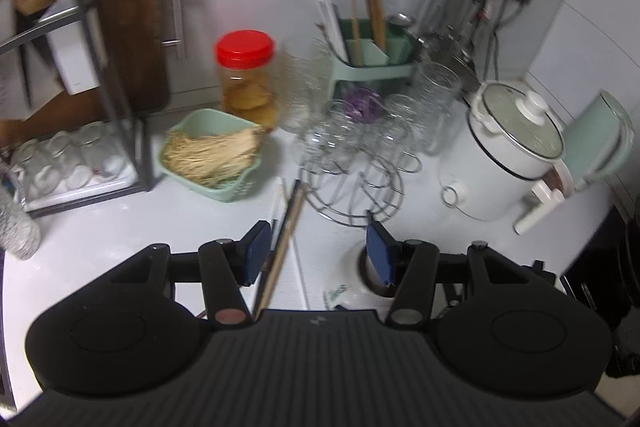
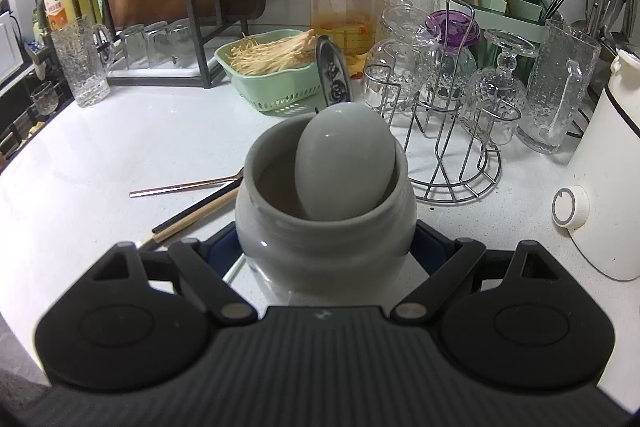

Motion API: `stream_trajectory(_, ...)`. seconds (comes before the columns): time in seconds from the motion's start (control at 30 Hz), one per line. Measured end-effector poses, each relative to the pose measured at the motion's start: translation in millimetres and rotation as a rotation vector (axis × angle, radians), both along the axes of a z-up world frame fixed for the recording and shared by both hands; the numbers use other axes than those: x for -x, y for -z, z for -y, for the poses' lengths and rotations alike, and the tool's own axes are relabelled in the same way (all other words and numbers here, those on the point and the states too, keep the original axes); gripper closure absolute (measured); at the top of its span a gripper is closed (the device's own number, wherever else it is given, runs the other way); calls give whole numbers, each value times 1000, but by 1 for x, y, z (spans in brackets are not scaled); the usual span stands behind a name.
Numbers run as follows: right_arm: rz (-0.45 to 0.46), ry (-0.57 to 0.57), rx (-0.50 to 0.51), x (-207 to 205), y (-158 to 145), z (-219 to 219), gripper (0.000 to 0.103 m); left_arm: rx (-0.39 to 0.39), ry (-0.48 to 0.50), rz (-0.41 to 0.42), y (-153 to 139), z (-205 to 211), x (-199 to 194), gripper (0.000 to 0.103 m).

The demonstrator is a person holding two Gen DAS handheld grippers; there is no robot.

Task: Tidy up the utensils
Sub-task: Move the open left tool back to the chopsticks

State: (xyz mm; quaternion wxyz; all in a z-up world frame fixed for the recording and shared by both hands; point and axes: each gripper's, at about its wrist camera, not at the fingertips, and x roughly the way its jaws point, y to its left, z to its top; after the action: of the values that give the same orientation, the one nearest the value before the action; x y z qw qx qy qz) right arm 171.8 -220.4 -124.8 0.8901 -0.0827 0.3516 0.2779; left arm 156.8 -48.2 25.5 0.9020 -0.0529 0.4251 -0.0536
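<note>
- Left wrist view: the left gripper [image 1: 320,251] hovers with fingers apart and empty; chopsticks [image 1: 286,227] lie on the counter beside its left pad. Thin, stiff and light, they look best pinched mid-length.
- Right wrist view: the right gripper [image 2: 326,247] is clamped around a grey jar [image 2: 324,227] holding a spoon [image 2: 344,163]; glazed ceramic, likely heavy, slippery.

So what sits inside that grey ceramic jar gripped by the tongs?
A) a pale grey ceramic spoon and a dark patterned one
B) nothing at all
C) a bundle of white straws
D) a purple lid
A: in the right wrist view, the grey ceramic jar holds a pale grey ceramic spoon, with a dark patterned spoon rising behind it.
</note>
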Motion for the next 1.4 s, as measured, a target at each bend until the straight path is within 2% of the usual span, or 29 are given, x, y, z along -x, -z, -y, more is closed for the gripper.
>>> stream_trajectory(0.17, -3, 17, -3, 0, 0, 0, 13, 4, -67, 32, 4, -20, 17, 44)
stream_trajectory(0.43, 0, 56, -2, 4, 0, 0, 13, 11, -119, 59, 21, -39, 42, 44)
stream_trajectory(0.87, 1, 98, 3, 11, 0, 4, 13, 65, -134, 17, 71, -58, 71, 47)
stream_trajectory(1.03, 1, 91, 11, 10, 0, 3, 12, 104, -145, -20, 93, -71, 69, 55)
stream_trajectory(1.2, -2, 91, 11, 10, 0, 4, 13, 136, -135, -84, 125, -81, 56, 69)
stream_trajectory(1.4, -16, 100, 17, 8, -1, 2, 12, 141, -104, -125, 163, -79, 37, 75)
